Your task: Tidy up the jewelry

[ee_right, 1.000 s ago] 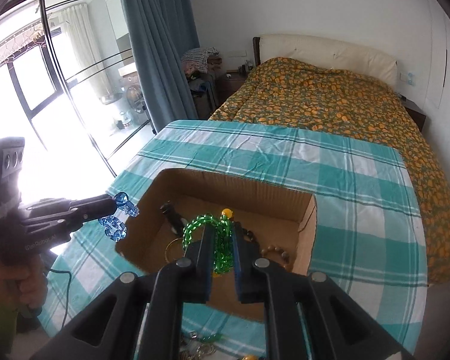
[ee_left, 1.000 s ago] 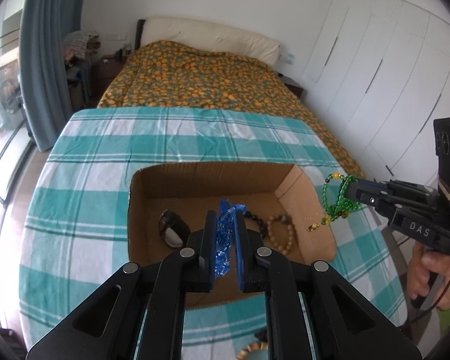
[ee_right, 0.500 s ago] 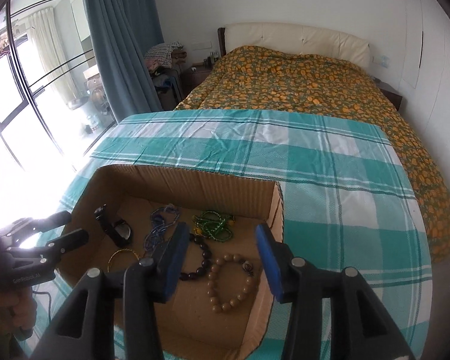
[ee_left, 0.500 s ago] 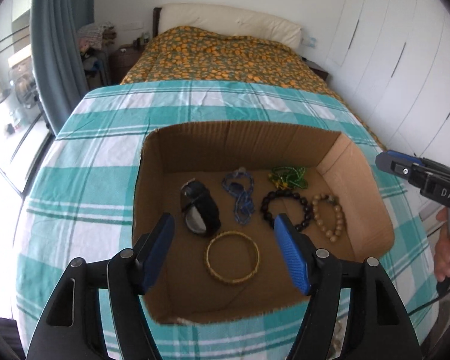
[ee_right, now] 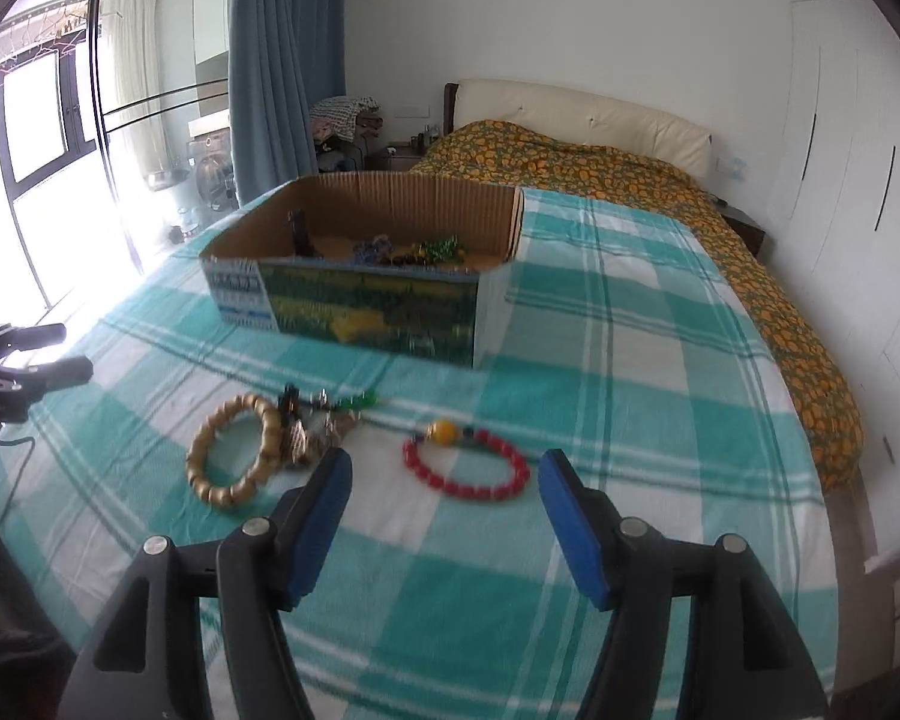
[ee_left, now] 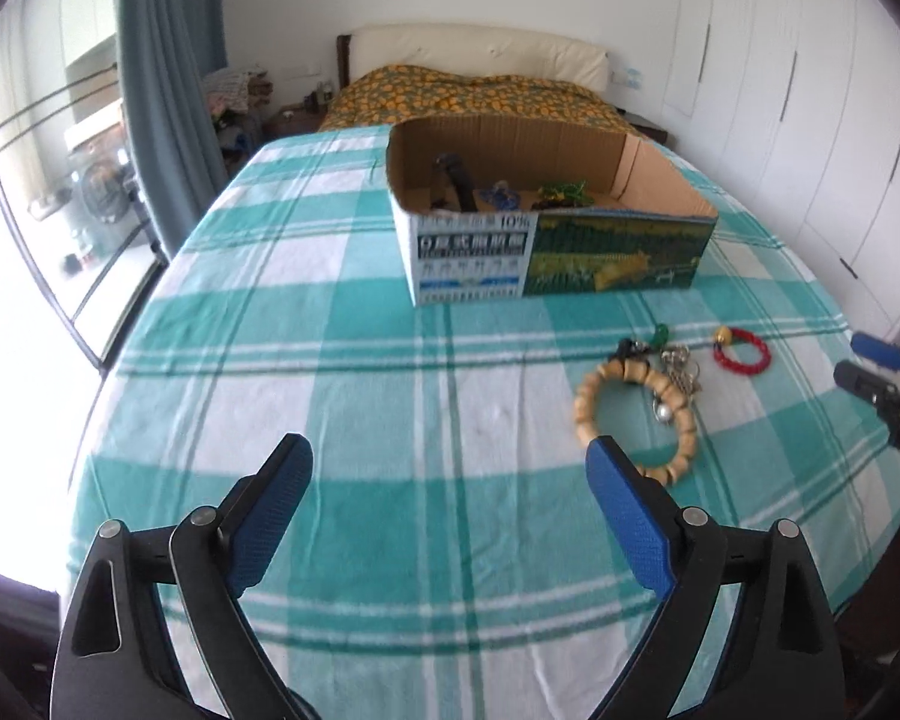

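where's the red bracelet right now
The red bracelet lies on the checked cloth in front of the box, just ahead of the open right gripper. The wooden bracelet lies to its left.

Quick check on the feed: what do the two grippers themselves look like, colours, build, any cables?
Both match: the left gripper and right gripper have black angular plastic frames with cut-out openings and silver pivot screws. Each finger ends in a flat blue textured pad. In the right wrist view a thin black cable trails by the left gripper. No sleeves visible.
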The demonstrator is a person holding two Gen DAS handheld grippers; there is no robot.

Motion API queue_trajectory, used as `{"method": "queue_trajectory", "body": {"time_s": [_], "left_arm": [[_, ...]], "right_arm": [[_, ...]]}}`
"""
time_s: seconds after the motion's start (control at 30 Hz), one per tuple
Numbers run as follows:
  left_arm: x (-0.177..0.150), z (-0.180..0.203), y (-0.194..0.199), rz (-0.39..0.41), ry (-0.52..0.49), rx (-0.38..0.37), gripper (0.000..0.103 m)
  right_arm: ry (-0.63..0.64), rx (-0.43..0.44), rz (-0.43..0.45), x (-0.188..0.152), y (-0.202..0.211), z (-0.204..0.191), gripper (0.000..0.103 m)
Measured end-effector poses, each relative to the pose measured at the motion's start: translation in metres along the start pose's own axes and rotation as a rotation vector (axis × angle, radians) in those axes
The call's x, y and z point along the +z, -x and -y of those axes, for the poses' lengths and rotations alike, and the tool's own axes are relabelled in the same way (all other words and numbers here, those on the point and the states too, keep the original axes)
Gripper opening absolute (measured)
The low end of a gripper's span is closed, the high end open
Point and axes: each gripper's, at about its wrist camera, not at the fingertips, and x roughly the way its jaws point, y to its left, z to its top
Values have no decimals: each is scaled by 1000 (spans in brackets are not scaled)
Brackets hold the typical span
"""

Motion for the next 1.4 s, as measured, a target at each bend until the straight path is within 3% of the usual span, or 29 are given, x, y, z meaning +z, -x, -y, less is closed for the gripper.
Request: {"method": "queue_trajectory", "body": {"time_s": [0.13, 0.33, 0.63, 1.4], "left_arm": [[-35, -2, -13, -34, 92, 21, 93], [-53, 10, -32, -24, 55, 87, 93], [-50, 18, -51, -56, -16, 113, 93], [-52, 12, -56, -96, 23, 94, 103]], "right_arm": [[-33, -18, -46, -43, -2, -3, 66], [-47, -39, -65, -67, -8, -2, 66], [-88, -53, -68, -73, -23, 6, 66], [-79, -82, -67, -73, -28, 2, 68]]}}
